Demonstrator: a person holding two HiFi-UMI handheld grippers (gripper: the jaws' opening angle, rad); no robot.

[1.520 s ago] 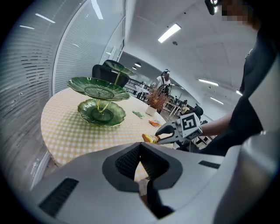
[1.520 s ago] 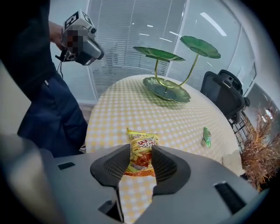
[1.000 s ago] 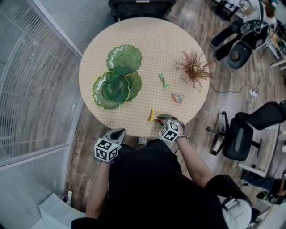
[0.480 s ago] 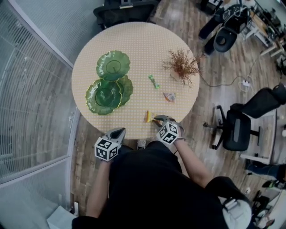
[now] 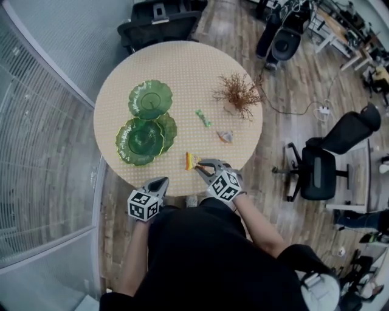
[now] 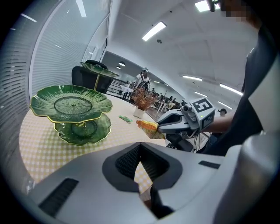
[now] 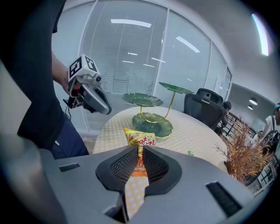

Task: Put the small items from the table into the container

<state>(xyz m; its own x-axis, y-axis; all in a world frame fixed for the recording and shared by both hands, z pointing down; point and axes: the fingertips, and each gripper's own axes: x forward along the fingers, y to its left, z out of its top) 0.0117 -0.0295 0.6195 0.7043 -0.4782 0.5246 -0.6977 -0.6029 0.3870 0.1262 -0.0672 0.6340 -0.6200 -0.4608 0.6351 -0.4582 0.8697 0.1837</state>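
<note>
Item, nearest: left gripper (image 5: 163, 182), held off the near rim of the round checked surface (image 5: 182, 61), fingers together with nothing between them. Item: right gripper (image 5: 200, 167), just over that rim, fingers clamped on the lower end of a yellow-and-orange snack packet (image 7: 139, 139). The packet stands up out of the grip and appears clear of the surface. Item: small crumpled wrapper (image 5: 225, 136), lying loose, a little beyond the packet. Item: green wrapped sweet (image 5: 203, 118), loose, farther in, near the middle. Item: green leaf-shaped tiered dish stand (image 5: 141, 136), left of centre, taken here to be the container; its dishes look empty. Item: dried branch arrangement (image 5: 238, 91), far right of the surface. Item: office chair (image 5: 158, 15), beyond the far rim. Handling note for the step in hand: the grip is on one end only, so the packet may swing. Carry it level toward the stand, come in above the dish rims and between tiers without knocking the thin stem, and part the fingers low over a dish. Markings: red characters on the packet face, too small to read; black-and-white square markers on both gripper cubes; no brand legible.
</note>
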